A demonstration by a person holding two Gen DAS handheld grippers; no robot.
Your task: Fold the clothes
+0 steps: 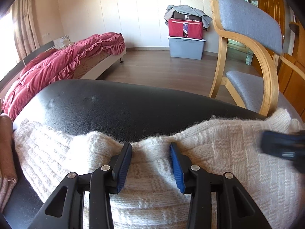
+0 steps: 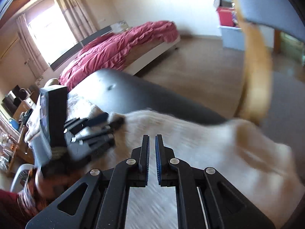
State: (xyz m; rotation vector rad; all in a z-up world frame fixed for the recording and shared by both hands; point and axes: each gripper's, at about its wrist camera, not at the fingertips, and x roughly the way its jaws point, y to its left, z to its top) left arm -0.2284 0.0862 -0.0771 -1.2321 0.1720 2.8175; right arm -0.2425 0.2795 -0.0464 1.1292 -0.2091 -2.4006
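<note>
Black leather surface [image 1: 114,103] holds white sweater [image 1: 144,171]; left gripper [image 1: 150,148] spread, straddling a ridge of knit, right gripper [image 2: 152,139] nearly pressed together, empty; mid-fold, next regrasp an edge.

walls [image 1: 114,9] pale | floor [image 1: 162,70] wood | bed [image 1: 63,61] red quilt | window [image 2: 47,32] bright

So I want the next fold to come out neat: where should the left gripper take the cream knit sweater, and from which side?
Take the cream knit sweater by its far edge, where a small ridge of knit stands up against the black leather surface. The left gripper already straddles that bunch with nothing pinched. Come from the near side, angled down, since the rest lies too flat to pinch cleanly.
</note>
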